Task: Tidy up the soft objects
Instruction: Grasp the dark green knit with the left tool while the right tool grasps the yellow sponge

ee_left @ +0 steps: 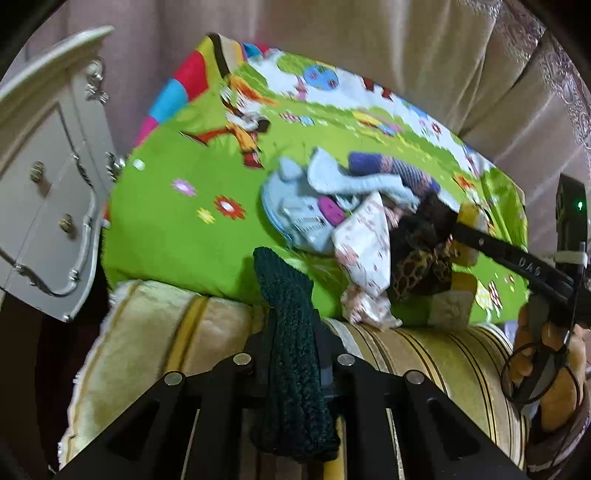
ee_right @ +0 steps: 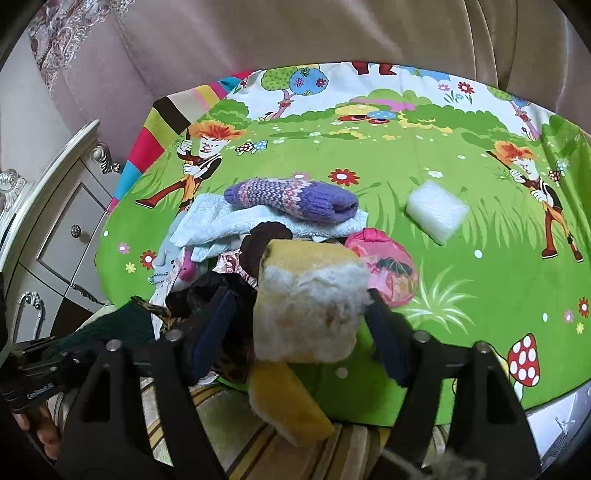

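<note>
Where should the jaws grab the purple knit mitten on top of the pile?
Grip the purple knit mitten across its middle, from above. It lies flat and lengthwise on the light blue towel, topmost on the pile, so both long edges are exposed; pinch shallow to avoid catching the towel.

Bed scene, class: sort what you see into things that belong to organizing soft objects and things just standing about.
Job: green knit in left gripper; yellow sponge in right gripper; purple mitten; blue towel; white sponge; pink pouch.

About: dresser; curtain.
</note>
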Demonstrator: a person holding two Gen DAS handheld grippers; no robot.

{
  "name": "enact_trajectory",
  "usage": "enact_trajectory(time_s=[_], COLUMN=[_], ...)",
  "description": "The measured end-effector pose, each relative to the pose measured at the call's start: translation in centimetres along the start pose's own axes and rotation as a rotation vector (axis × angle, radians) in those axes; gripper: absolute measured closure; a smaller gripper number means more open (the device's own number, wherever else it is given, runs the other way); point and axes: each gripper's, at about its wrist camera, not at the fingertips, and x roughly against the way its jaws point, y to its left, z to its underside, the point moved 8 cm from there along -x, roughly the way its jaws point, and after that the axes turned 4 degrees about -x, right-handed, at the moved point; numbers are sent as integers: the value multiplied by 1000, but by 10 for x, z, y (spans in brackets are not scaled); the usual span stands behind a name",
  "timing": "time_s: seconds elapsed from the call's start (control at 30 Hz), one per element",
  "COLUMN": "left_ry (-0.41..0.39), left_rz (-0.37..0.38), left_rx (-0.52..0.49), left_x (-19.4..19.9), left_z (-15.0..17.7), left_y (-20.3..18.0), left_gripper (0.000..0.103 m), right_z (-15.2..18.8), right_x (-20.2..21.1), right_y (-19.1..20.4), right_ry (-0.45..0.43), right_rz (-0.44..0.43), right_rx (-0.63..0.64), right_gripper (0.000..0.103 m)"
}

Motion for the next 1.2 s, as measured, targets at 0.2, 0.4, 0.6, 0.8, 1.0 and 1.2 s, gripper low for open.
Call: enact_trajectory(time_s=[0.2, 0.4, 0.6, 0.8, 1.0, 1.2], left_ry=[-84, -169, -205, -241, -256, -250], left_rz=[-36, -16, -9, 22, 66, 143], left_rx=[-3, -7, -21, -50, -93, -159], left_x=[14, 33, 46, 63, 74, 77], left_z=[-15, -24, -26, -27, -22, -14], left_y=[-2, -15, -27, -47, -76, -116], left_gripper=[89, 89, 89, 89, 89, 89], right_z=[3, 4, 8, 23, 42, 62], right_x=[5, 31, 59, 82, 104, 124], right_y=[0, -5, -9, -14, -32, -59], right_ry=[-6, -69, -117, -138, -144, -141], right_rz=[-9, -1, -7, 7, 40, 73], right_rx=[3, -11, -24, -30, -64, -116], right_gripper=[50, 51, 51, 51, 51, 51])
